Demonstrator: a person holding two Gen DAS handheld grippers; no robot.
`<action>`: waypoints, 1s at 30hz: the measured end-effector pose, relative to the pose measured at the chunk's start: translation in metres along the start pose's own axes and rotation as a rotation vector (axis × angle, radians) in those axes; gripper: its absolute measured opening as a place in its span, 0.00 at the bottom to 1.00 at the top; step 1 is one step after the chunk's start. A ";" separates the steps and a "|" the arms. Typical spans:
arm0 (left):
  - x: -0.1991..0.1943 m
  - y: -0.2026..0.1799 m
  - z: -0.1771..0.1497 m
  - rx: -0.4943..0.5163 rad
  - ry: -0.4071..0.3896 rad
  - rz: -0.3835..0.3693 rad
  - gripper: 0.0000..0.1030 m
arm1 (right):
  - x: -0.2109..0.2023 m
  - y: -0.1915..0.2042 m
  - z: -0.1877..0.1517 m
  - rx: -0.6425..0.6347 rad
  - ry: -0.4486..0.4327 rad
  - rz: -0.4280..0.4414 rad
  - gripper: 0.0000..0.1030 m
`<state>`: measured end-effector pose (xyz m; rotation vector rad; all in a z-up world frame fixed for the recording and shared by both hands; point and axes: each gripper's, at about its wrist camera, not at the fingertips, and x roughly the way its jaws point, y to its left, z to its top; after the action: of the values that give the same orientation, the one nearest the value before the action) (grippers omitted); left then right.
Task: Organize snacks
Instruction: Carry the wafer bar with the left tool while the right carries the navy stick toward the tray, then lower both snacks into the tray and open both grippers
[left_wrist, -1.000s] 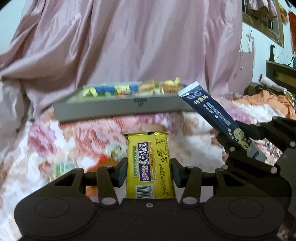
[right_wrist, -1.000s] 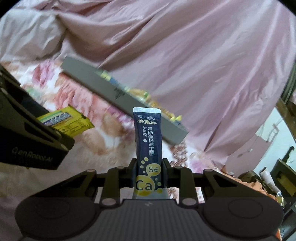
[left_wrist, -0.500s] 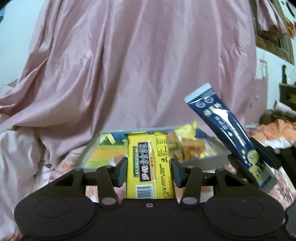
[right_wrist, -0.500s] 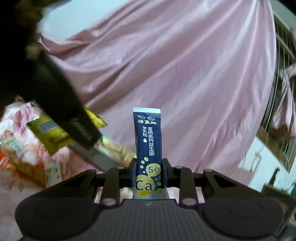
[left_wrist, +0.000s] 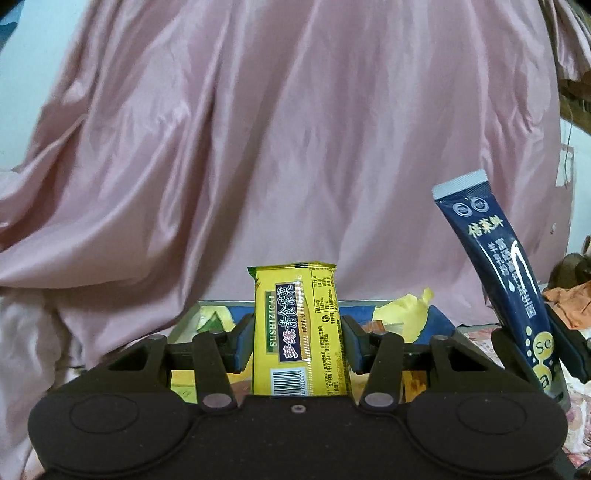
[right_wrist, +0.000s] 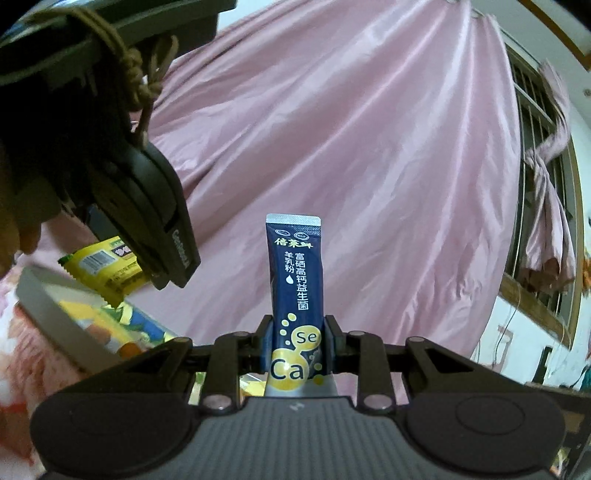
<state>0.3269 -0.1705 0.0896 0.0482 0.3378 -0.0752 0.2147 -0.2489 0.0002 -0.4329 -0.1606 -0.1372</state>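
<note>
My left gripper (left_wrist: 297, 341) is shut on a yellow snack packet (left_wrist: 297, 325), which stands upright between the pads. Behind it lies a grey tray (left_wrist: 188, 317) holding several snacks. My right gripper (right_wrist: 297, 345) is shut on a dark blue stick sachet (right_wrist: 297, 280), upright with "Se" and "Ca" printed on it. That blue sachet (left_wrist: 495, 262) leans at the right of the left wrist view. In the right wrist view the left gripper (right_wrist: 162, 254) hangs at upper left with the yellow packet (right_wrist: 103, 269) over the grey tray (right_wrist: 55, 321).
A pink satin curtain (left_wrist: 295, 147) fills the background. The tray rests on a floral bedspread (right_wrist: 14, 295). A barred window (right_wrist: 539, 177) and wooden sill are at the far right. Orange cloth (left_wrist: 569, 299) lies at the right edge.
Both grippers have risen and moved toward the tray, each keeping its snack. The tray now sits close under the left gripper. The right gripper has tilted upward, showing more curtain and window.
</note>
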 end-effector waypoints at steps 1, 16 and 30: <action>0.007 -0.002 0.001 0.006 0.006 0.000 0.49 | 0.008 -0.001 -0.001 0.019 0.009 -0.002 0.29; 0.088 -0.020 0.002 0.098 0.149 -0.035 0.49 | 0.082 -0.019 -0.032 0.276 0.204 -0.001 0.29; 0.094 -0.021 -0.014 0.113 0.143 -0.025 0.49 | 0.095 -0.011 -0.051 0.357 0.379 0.159 0.31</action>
<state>0.4087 -0.1968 0.0439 0.1622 0.4772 -0.1161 0.3127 -0.2898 -0.0239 -0.0574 0.2201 -0.0309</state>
